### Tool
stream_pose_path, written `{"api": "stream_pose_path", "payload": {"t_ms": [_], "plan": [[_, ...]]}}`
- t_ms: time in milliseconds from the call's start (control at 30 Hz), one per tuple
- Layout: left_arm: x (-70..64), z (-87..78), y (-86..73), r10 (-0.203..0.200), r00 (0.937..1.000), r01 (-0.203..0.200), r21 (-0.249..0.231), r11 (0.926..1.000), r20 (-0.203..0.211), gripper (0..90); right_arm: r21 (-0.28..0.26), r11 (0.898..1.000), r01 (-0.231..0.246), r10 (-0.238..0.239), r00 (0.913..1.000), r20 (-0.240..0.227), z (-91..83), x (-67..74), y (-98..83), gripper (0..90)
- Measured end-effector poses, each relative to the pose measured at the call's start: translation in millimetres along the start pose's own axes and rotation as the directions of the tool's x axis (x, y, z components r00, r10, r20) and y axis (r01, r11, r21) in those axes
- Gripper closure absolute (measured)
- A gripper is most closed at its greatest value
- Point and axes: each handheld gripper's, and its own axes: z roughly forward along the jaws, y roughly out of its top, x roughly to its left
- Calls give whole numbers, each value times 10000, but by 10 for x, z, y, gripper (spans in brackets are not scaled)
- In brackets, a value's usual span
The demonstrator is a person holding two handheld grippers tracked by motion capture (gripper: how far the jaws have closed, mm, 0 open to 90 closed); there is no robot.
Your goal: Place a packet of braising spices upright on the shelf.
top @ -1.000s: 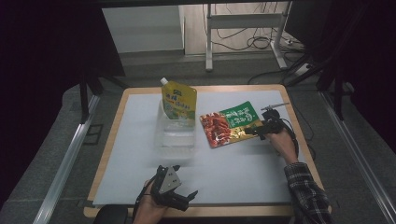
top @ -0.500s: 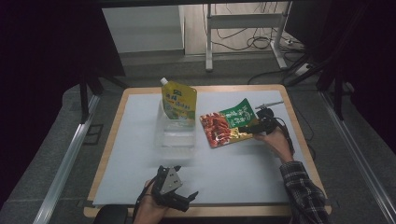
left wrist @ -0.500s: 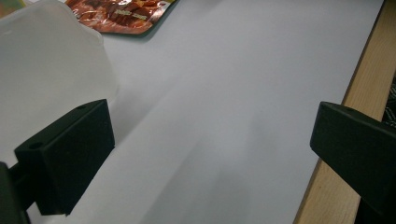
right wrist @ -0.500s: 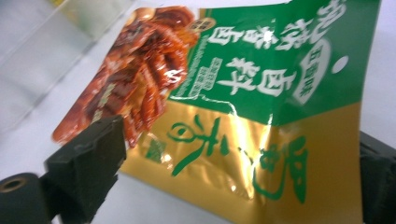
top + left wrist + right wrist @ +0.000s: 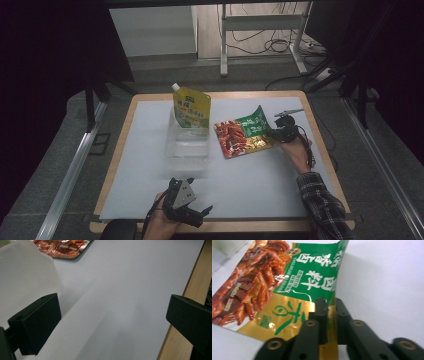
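A red, green and gold snack packet (image 5: 243, 134) lies right of centre on the white mat, its far green corner curled up. My right gripper (image 5: 273, 135) has just been closing and is shut on the packet's (image 5: 287, 287) right edge; in the right gripper view the gold strip sits pinched between the two black jaws of the right gripper (image 5: 331, 305). My left gripper (image 5: 204, 214) rests near the front edge of the table, open and holding nothing. In the left gripper view the jaws of the left gripper (image 5: 112, 322) stand wide apart over bare mat.
A clear plastic tub (image 5: 187, 141) sits mid-table with a yellow spouted pouch (image 5: 191, 111) standing in its far end. The tub's corner (image 5: 25, 272) lies close to my left jaw. The wooden table edge (image 5: 185, 302) runs along the right of that view.
The right gripper's jaws have closed on the packet's right edge, and the hand shifted slightly toward it. The left gripper has stayed put.
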Motion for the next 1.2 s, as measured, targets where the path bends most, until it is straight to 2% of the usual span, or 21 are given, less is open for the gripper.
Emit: {"api": "stream_pose_path", "payload": {"t_ms": [167, 267, 400, 500, 600, 667, 700, 1000, 1200], "plan": [[-1, -1, 0, 16, 10000, -16, 8, 10000, -12, 0, -146, 9992, -384, 383, 9992, -82, -20, -16, 28, 880], [-2, 0, 0, 26, 10000, -26, 11, 10000, -14, 0, -165, 9995, -261, 259, 9996, -132, -32, -9, 37, 884], [-2, 0, -1, 25, 10000, -25, 18, 10000, -20, 0, -310, 9993, 195, -194, 9998, 38, -67, 28, 40, 886], [-1, -1, -1, 28, 10000, -28, 24, 10000, -32, 0, -526, 9982, 273, -267, 9996, 131, -115, 54, 63, 887], [-2, 1, -1, 52, 10000, -51, 43, 10000, -65, 0, -770, 9966, 291, -289, 9996, 38, -172, 77, 95, 888], [-2, 0, -1, 56, 10000, -56, 46, 10000, -70, 0, -750, 9967, 312, -313, 9995, 1, -186, 79, 104, 888], [2, -2, -1, 58, 10000, -58, 30, 10000, -74, 0, -768, 9961, 444, -449, 9990, -54, -216, 90, 131, 888], [19, -23, 1, -34, 9998, 32, -119, 9999, -179, 0, -1241, 9913, 449, -510, 9976, -466, -358, 145, 235, 888], [23, -25, 3, -1, 9999, -1, -112, 9999, -172, 0, -1775, 9838, 257, -463, 9925, -1129, -473, 161, 336, 887]]}}
